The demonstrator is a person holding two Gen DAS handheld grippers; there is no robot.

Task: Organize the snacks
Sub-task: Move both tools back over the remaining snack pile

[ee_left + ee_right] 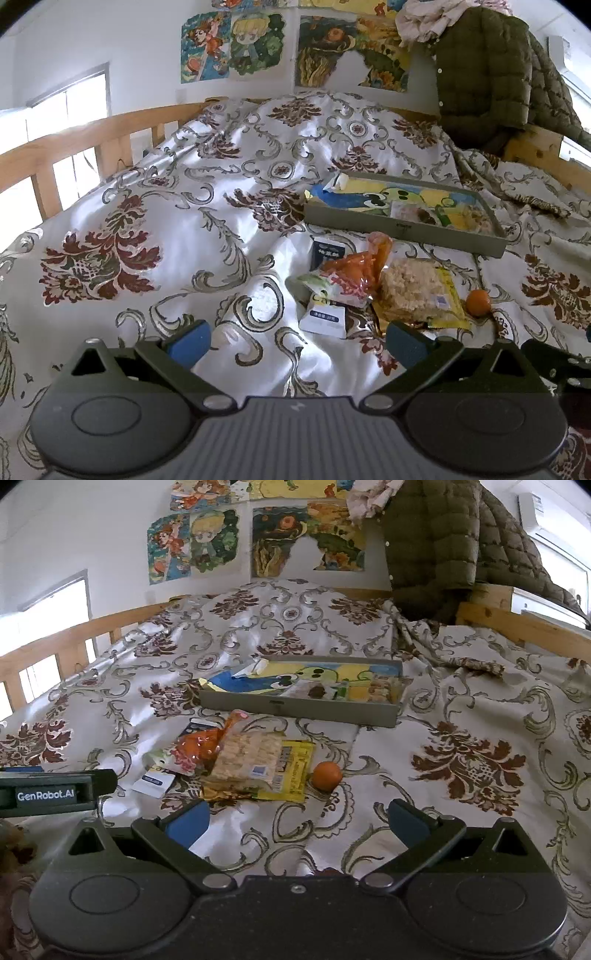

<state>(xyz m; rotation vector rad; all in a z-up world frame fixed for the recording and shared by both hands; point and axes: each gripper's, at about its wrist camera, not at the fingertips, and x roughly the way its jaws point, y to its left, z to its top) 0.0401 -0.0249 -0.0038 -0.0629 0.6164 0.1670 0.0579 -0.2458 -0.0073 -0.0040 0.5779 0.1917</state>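
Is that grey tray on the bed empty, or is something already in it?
Not empty. The grey tray already holds a few wrapped snacks at its right end, on a cartoon picture. Most snacks remain outside.

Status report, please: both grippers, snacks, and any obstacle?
Left gripper open, empty. Right gripper open, empty. Snack pile and orange on bedspread, before tray. Path unobstructed.

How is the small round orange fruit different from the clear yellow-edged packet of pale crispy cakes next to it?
The small round orange fruit is a bare ball; the clear yellow-edged packet of pale crispy cakes is flat, rectangular and wrapped. The fruit is far smaller than the packet. Both lie on the patterned bedspread, outside the grey tray.
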